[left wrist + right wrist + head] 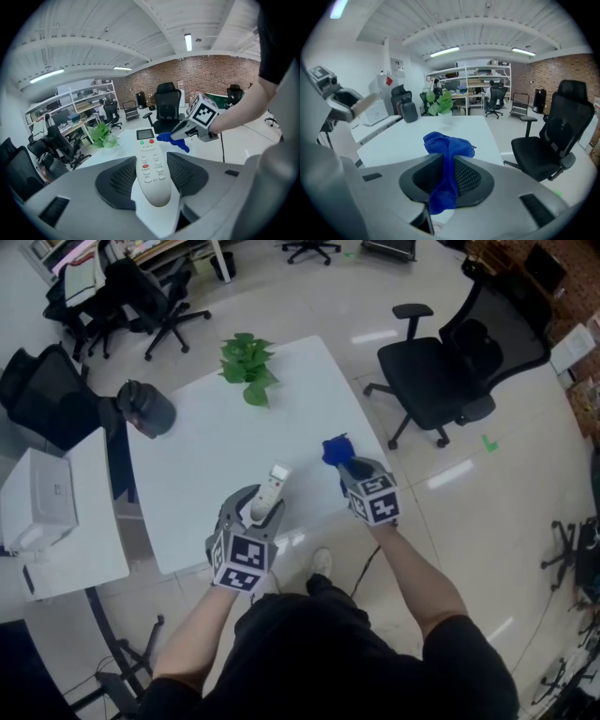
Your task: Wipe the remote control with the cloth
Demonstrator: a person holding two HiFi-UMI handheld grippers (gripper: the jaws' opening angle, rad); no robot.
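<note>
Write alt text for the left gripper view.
The left gripper holds a white remote control between its jaws, buttons facing up, over a white table. Just beyond, the right gripper holds a blue cloth near the remote's top end. A green plant and a black office chair stand behind.

The person wore a black short-sleeved shirt [356, 662]. The left gripper [265, 501] and right gripper [343, 463] were grey, with black pads [117, 180] and a black-and-white marker cube [242, 561] each.
</note>
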